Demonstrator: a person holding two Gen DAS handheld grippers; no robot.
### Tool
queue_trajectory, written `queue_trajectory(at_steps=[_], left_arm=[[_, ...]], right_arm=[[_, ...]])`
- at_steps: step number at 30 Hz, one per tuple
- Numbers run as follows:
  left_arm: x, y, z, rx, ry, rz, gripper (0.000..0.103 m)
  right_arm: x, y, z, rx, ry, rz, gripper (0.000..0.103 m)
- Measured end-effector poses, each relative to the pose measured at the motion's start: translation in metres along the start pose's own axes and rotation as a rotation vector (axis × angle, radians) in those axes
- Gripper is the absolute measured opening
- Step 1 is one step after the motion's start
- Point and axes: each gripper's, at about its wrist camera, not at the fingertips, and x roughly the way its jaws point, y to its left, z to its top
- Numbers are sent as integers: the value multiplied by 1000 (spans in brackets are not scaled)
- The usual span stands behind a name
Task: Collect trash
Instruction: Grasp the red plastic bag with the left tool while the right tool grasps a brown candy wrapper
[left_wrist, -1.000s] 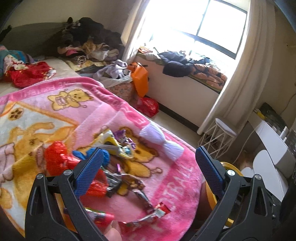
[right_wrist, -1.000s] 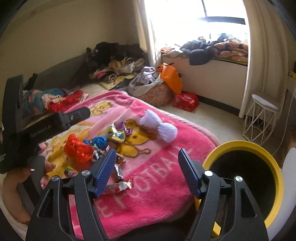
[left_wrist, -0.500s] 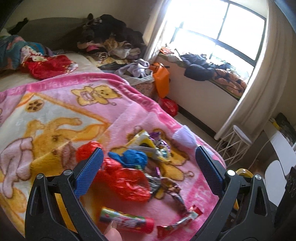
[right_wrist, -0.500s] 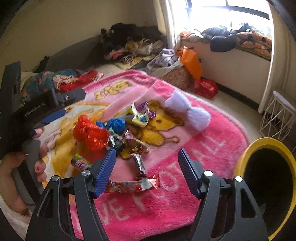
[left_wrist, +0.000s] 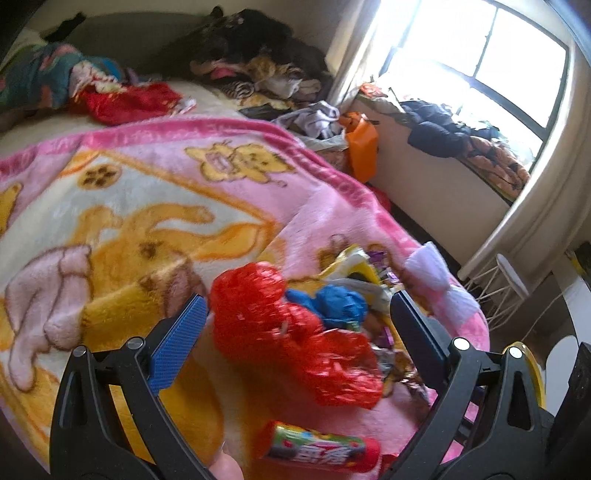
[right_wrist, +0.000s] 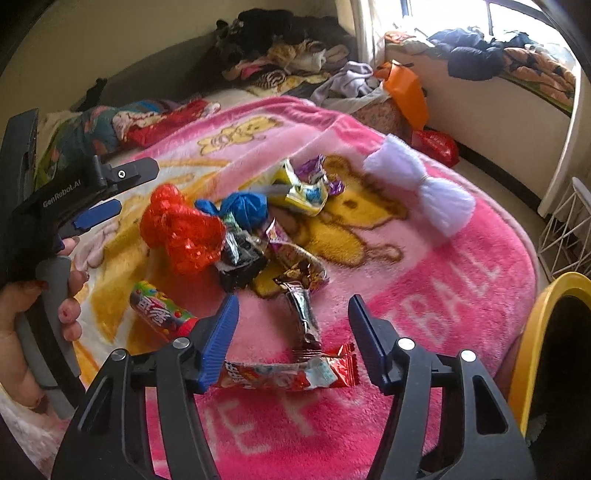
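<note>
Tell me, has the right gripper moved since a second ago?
Yes. The right gripper has come down toward the red wrapper on the blanket; the wrapper sat farther ahead before. Its jaws have been closing, nothing pinched yet.

1. The left wrist view looked steeply down, close over the red wrapper (left_wrist: 291, 332) on the pink blanket (left_wrist: 147, 206).
2. The right wrist view faced the same trash pile (right_wrist: 240, 229) from nearer the bed's edge; both shared the window (left_wrist: 480, 66).
</note>
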Motion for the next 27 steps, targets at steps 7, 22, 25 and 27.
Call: queue_trajectory(at_steps=[7, 22, 25, 27], left_arm=[[32, 21, -7, -84, 88, 14, 90], [2, 5, 10, -53, 17, -64, 18], [-10, -9, 16, -15, -14, -83, 18], [-16, -18, 18, 4, -27, -96, 18]], right_arm=[[35, -10, 0, 23, 90, 1, 39], [-1, -14, 5, 73, -22, 67, 14], [-17, -16, 10, 80, -65, 61, 14], [-27, -19, 14, 88, -90, 59, 14]])
